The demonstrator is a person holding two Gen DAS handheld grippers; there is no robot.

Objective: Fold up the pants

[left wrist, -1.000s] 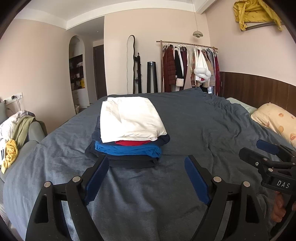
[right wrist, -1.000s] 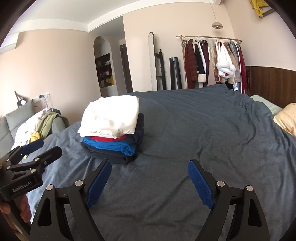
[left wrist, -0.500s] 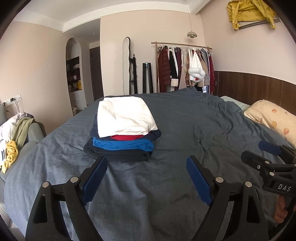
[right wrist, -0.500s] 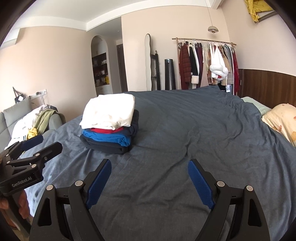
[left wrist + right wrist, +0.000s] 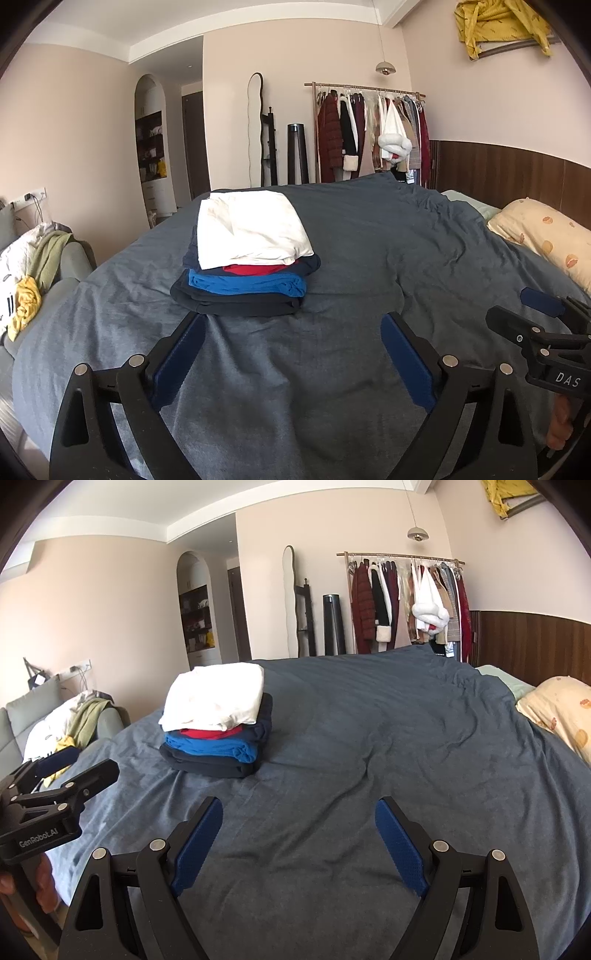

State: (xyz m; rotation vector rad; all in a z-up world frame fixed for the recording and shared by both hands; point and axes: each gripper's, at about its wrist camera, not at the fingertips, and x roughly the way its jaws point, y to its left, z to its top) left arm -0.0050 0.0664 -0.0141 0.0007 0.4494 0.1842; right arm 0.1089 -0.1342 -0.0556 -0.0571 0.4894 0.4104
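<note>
A stack of folded pants [image 5: 247,258] lies on the grey-blue bed cover [image 5: 369,258]: white on top, then red, navy, blue and black layers. It also shows in the right wrist view [image 5: 218,723]. My left gripper [image 5: 291,332] is open and empty, just in front of the stack. My right gripper [image 5: 299,816] is open and empty over bare cover, to the right of the stack. Each gripper shows at the edge of the other's view: the right one [image 5: 535,321], the left one [image 5: 62,775].
A yellow patterned pillow [image 5: 546,236] lies at the bed's right side by the wooden headboard. A sofa with loose clothes [image 5: 33,266] stands left of the bed. A clothes rack [image 5: 369,133] and a mirror stand at the far wall.
Both views have shifted slightly; the stack sits a little farther and more centred than a second ago. Both grippers stay open and empty.
</note>
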